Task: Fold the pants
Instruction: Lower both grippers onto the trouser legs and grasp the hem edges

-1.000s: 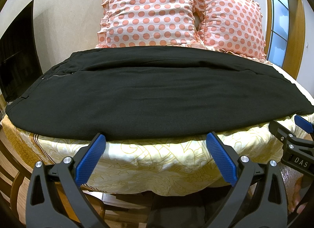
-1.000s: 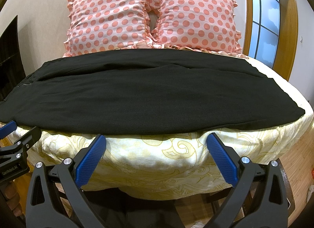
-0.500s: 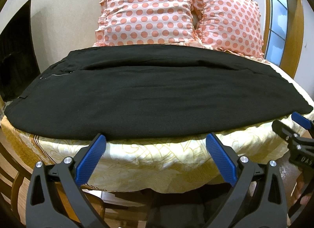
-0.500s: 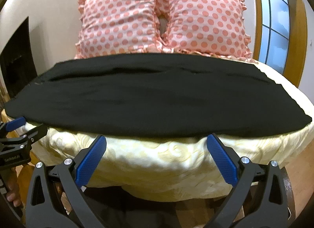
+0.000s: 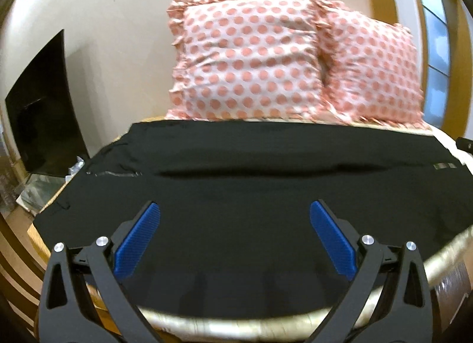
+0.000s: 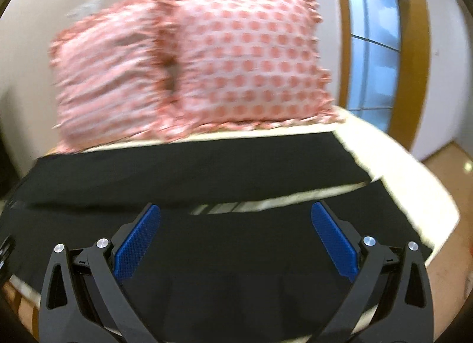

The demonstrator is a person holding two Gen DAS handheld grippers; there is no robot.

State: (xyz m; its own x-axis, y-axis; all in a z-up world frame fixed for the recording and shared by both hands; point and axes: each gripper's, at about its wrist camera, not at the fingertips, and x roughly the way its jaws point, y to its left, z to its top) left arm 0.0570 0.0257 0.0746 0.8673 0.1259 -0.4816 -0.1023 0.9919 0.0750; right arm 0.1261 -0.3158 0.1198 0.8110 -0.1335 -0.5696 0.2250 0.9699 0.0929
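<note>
Black pants (image 5: 236, 171) lie spread sideways across the bed, waistband at the left and leg ends at the right. In the right wrist view the pants (image 6: 207, 171) show two legs with a thin gap of bedsheet between them near the hems. My left gripper (image 5: 235, 216) is open and empty, over the near edge of the pants towards the waist. My right gripper (image 6: 235, 216) is open and empty, over the near leg close to the hem. Both views are motion-blurred.
Two pink polka-dot pillows (image 5: 251, 56) stand against the wall behind the pants. The bed has a yellow patterned cover (image 5: 236, 318). A dark screen (image 5: 41, 106) stands at the left. A window with a wooden frame (image 6: 375, 56) is at the right.
Both grippers have moved forward and up from below the bed's edge to over the near part of the pants. The left gripper went towards the waist, the right towards the hems.
</note>
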